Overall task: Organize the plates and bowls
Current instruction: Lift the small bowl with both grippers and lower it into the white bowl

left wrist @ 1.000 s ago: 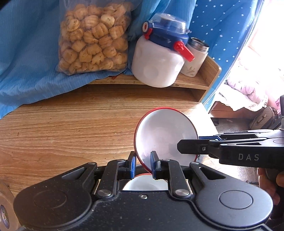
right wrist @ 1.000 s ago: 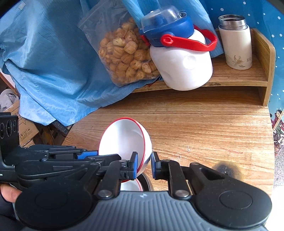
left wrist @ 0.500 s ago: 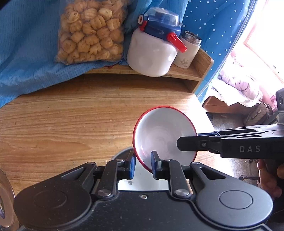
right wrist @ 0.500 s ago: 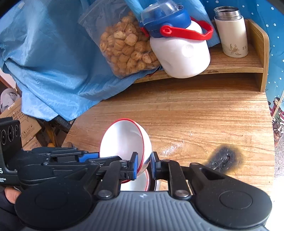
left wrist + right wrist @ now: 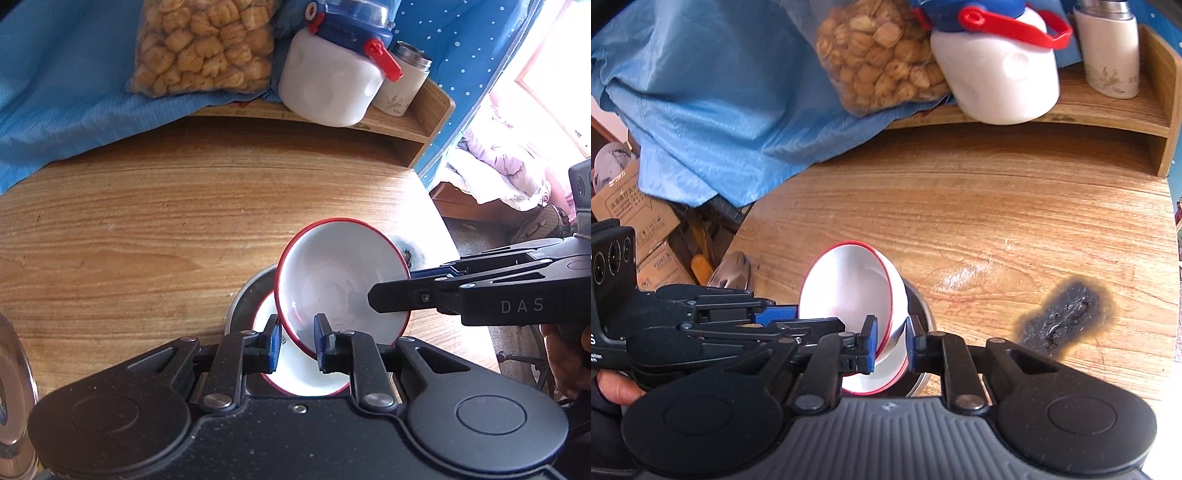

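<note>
A white bowl with a red rim (image 5: 340,280) (image 5: 849,295) is held tilted above the table by both grippers. My left gripper (image 5: 297,341) is shut on its near rim; it enters the right wrist view from the left, its fingers (image 5: 783,317) at the bowl's left rim. My right gripper (image 5: 890,341) is shut on the opposite rim and shows from the right in the left wrist view, its fingers (image 5: 406,295) on the bowl. Below sits a second red-rimmed white bowl (image 5: 295,373) (image 5: 875,380) inside a metal plate (image 5: 247,295) (image 5: 919,306).
A wooden shelf (image 5: 406,122) at the table's back holds a snack bag (image 5: 203,48), a white jug with blue lid (image 5: 332,85) and a white flask (image 5: 402,88). Blue cloth (image 5: 720,110) hangs at left. A burn mark (image 5: 1067,317) is on the table. A metal dish (image 5: 14,387) sits far left.
Both grippers have lowered the tilted bowl toward the table; the second bowl and the metal plate beneath it have come into fuller view.
</note>
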